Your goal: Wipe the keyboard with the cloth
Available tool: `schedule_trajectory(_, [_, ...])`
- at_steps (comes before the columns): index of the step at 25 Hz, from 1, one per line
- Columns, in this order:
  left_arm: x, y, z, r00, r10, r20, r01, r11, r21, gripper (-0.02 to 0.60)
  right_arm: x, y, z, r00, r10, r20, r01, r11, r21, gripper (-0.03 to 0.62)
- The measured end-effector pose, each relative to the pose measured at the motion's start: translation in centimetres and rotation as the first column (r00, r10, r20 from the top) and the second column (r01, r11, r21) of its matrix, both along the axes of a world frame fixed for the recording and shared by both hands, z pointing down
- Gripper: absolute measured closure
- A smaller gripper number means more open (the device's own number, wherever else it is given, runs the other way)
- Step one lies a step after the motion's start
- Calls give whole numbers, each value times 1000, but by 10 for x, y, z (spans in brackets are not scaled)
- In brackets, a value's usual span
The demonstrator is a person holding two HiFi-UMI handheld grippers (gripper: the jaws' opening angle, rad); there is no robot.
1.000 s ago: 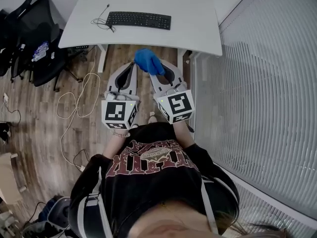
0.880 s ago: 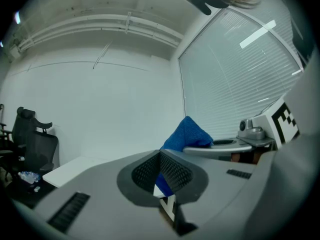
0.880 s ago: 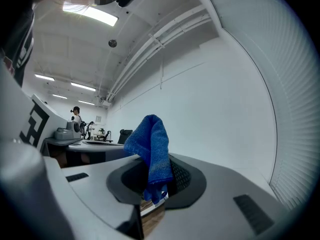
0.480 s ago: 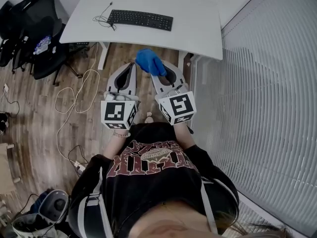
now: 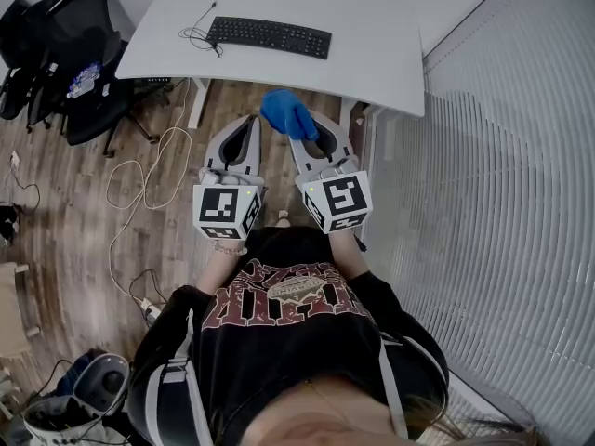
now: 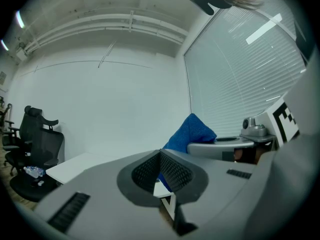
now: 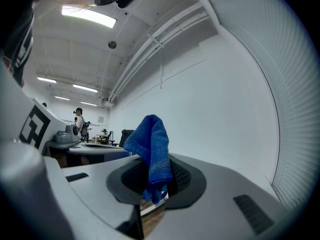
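A black keyboard point(image 5: 270, 35) lies on the white desk point(image 5: 372, 45) at the top of the head view. Both grippers hang in front of the desk, above the wooden floor, short of the desk edge. My right gripper point(image 5: 302, 126) is shut on a blue cloth point(image 5: 288, 114), which bunches up out of its jaws; in the right gripper view the cloth point(image 7: 152, 149) drapes over the right gripper point(image 7: 157, 184). My left gripper point(image 5: 244, 133) is shut with nothing in it. The left gripper view shows the left gripper point(image 6: 160, 156) with its pads together and the cloth point(image 6: 192, 131) beside it.
A thin cable point(image 5: 197, 33) coils on the desk left of the keyboard. Black office chairs point(image 5: 46, 54) stand at the left. Loose cables point(image 5: 139, 184) trail over the wooden floor. Window blinds point(image 5: 493, 203) run along the right side. A desk leg point(image 5: 197, 100) is under the left edge.
The head view has drifted slightly, so desk and keyboard sit a little farther right. Both grippers keep their pose and the cloth stays in the right one.
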State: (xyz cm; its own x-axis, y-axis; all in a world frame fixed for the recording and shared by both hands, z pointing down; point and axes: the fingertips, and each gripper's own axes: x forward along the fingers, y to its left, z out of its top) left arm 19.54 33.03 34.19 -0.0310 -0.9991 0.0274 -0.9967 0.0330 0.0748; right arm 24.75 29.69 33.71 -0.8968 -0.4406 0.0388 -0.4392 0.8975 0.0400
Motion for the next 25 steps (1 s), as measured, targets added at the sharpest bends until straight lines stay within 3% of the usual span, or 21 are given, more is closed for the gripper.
schedule_trajectory(16, [-86,-71,-1,999,42,-8,-42,999,-5,548,-90,-66,-1,1000,9,-18,-10,1000,-7,530])
schedule_trajectory(25, [-142,-117,9,995,103,-5,-103,995,-17,548,-145,-109,8,997,73,-24,-74,997,-16,530])
